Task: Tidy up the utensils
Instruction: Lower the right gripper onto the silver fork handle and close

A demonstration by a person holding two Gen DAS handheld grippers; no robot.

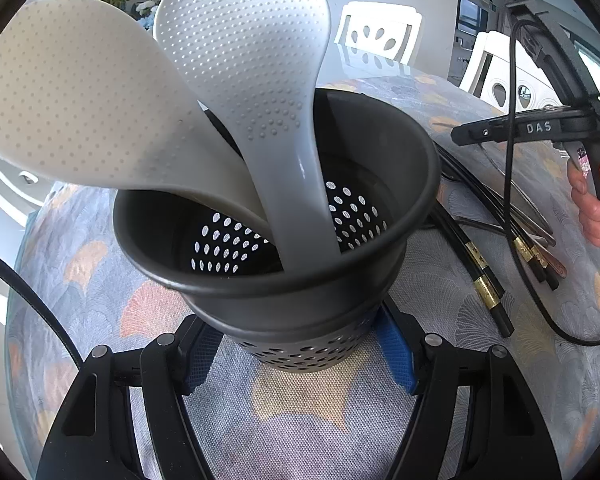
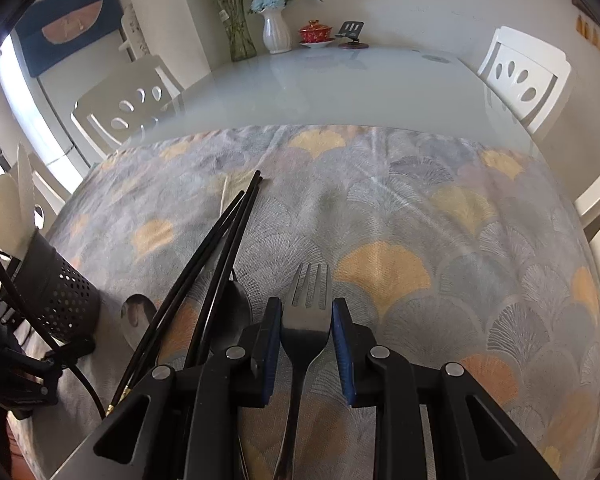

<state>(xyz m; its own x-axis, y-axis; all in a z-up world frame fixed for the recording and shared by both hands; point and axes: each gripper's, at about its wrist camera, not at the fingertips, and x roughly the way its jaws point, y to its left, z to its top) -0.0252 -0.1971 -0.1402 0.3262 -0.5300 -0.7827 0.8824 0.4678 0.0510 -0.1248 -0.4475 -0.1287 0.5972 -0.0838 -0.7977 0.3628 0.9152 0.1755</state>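
Note:
A dark perforated utensil holder stands on the patterned cloth, with a grey rice paddle and a white rice paddle standing in it. My left gripper is shut on the holder's lower wall, blue pads on both sides. Black chopsticks lie to its right. In the right wrist view, a steel fork lies on the cloth between my right gripper's open pads, which straddle its head without visibly pressing it. Chopsticks and two spoons lie left of the fork. The holder stands far left.
The patterned cloth covers the near part of a white glass table. White chairs stand around it. A vase of flowers, a red lidded cup and a small stand sit at the table's far end. A black cable hangs from the right gripper.

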